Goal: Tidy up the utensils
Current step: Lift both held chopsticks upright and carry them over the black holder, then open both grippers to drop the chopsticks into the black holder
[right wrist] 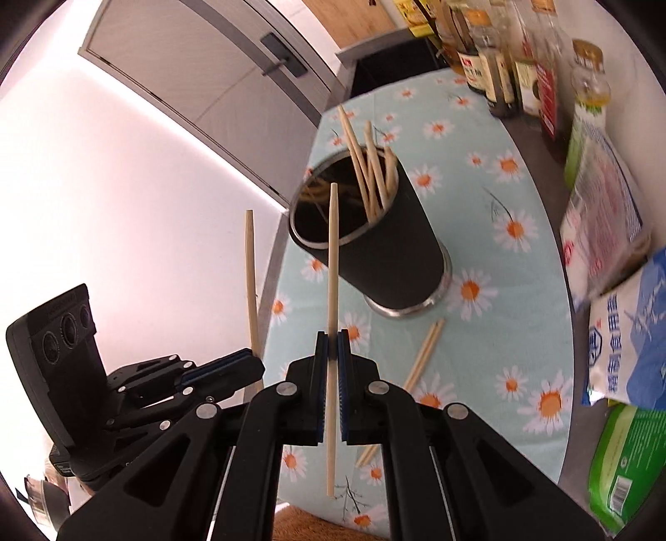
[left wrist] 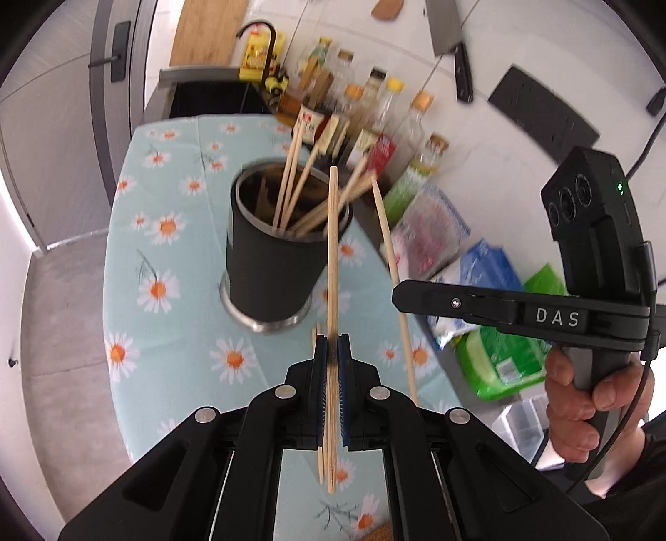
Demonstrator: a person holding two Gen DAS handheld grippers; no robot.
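Observation:
A black metal cup [left wrist: 274, 266] stands on the daisy tablecloth [left wrist: 175, 316] and holds several wooden chopsticks [left wrist: 291, 191]. My left gripper [left wrist: 332, 345] is shut on one chopstick [left wrist: 333, 249], held above the cloth and pointing toward the cup. My right gripper [right wrist: 332, 343] is shut on another chopstick [right wrist: 333, 258], tip near the cup [right wrist: 374, 245] rim. The right gripper also shows in the left wrist view [left wrist: 399, 295], its chopstick [left wrist: 387, 241] beside the cup. The left gripper shows in the right wrist view [right wrist: 254, 368]. Two chopsticks [right wrist: 424, 353] lie on the cloth.
Sauce bottles [left wrist: 374, 108] line the wall behind the cup. Bags of salt and other packets [right wrist: 616, 333] lie along the right edge of the table [right wrist: 520, 291]. A cleaver [left wrist: 449, 37] hangs on the wall. The cloth's left edge drops to the floor.

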